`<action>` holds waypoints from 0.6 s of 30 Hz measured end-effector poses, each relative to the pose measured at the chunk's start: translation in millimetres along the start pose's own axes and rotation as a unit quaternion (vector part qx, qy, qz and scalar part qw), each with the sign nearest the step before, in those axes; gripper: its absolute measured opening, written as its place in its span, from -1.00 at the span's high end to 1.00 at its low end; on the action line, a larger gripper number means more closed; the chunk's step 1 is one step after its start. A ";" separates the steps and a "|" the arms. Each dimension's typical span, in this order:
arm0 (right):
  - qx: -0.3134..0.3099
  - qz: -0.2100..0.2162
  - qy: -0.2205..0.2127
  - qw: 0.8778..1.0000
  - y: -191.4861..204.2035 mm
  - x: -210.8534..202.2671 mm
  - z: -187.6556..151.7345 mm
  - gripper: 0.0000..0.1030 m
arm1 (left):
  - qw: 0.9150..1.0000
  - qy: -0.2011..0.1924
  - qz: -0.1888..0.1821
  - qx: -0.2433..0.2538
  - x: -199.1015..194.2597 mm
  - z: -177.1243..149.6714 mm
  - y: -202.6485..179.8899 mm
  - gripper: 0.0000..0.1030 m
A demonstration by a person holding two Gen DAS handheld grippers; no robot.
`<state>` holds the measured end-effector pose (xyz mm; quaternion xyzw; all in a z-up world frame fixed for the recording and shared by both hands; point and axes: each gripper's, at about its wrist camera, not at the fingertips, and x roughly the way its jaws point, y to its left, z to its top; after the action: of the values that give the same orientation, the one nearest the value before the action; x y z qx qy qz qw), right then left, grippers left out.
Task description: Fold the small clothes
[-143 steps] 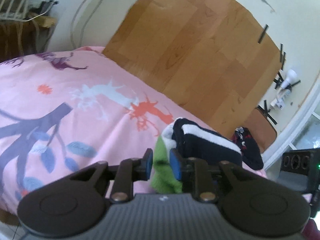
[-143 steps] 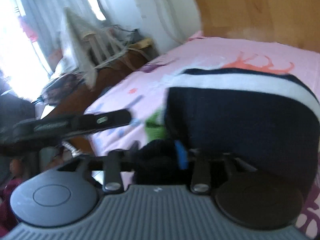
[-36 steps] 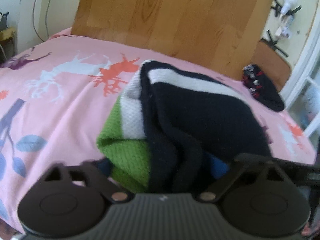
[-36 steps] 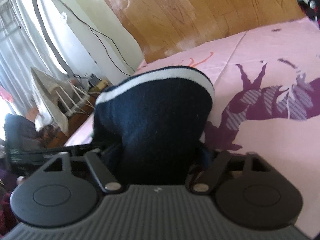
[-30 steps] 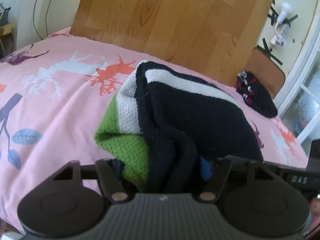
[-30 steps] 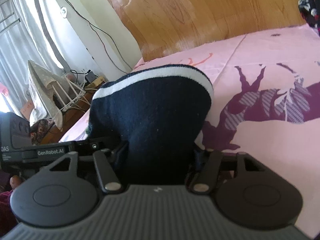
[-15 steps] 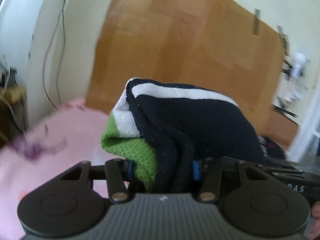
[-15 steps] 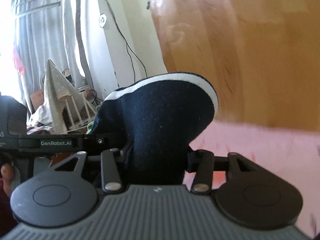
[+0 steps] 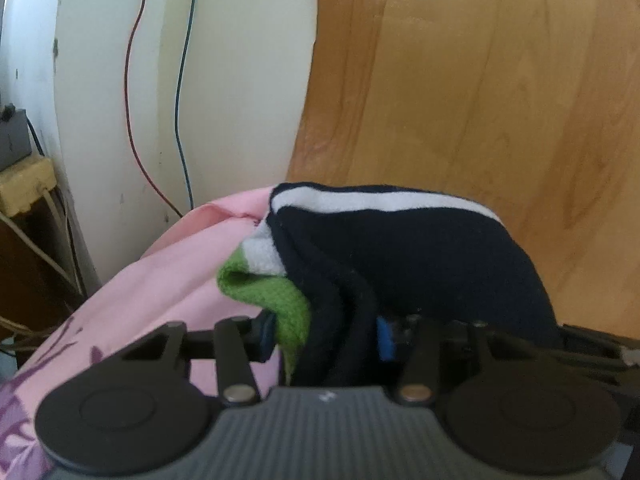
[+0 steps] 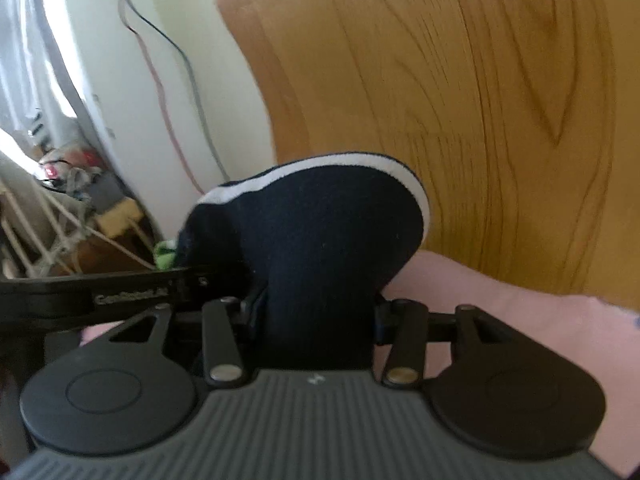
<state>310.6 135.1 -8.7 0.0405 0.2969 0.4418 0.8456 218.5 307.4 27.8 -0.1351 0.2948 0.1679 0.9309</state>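
Both grippers, left and right, have just tightened onto the folded navy, white-striped, green-edged knit bundle, now carried to the pink bedsheet's corner; folding looks finished, placement pending.

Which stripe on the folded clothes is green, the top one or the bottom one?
The bottom one: the green band sits lowest, under the white stripes and navy.

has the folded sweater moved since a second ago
Yes. The folded sweater, clamped in both grippers, has been carried off mid-bed toward the wooden headboard and the bed's corner.
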 end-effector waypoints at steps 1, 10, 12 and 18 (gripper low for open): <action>0.005 0.002 -0.001 1.000 -5.5 2.6 -3.5 -0.03 | 1.000 -0.011 0.003 0.014 1.6 -2.7 -3.0 0.12; 0.050 -0.023 0.004 0.998 -14.0 -22.1 -22.4 -0.40 | 0.996 -0.040 0.075 0.040 -3.8 -24.5 -22.8 -0.42; 0.043 -0.029 -0.016 0.998 -6.0 -46.3 -30.5 -0.40 | 0.995 -0.036 0.086 0.046 -18.8 -25.7 -26.3 -0.36; 0.051 -0.051 -0.054 0.996 15.7 -130.4 -78.1 -0.41 | 0.995 -0.040 0.086 0.023 -76.4 -54.4 -30.9 -0.35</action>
<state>200.7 28.9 -6.8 0.0916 0.2749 0.3796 0.8786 144.4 242.5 35.0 -0.0816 0.2720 0.2454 0.9269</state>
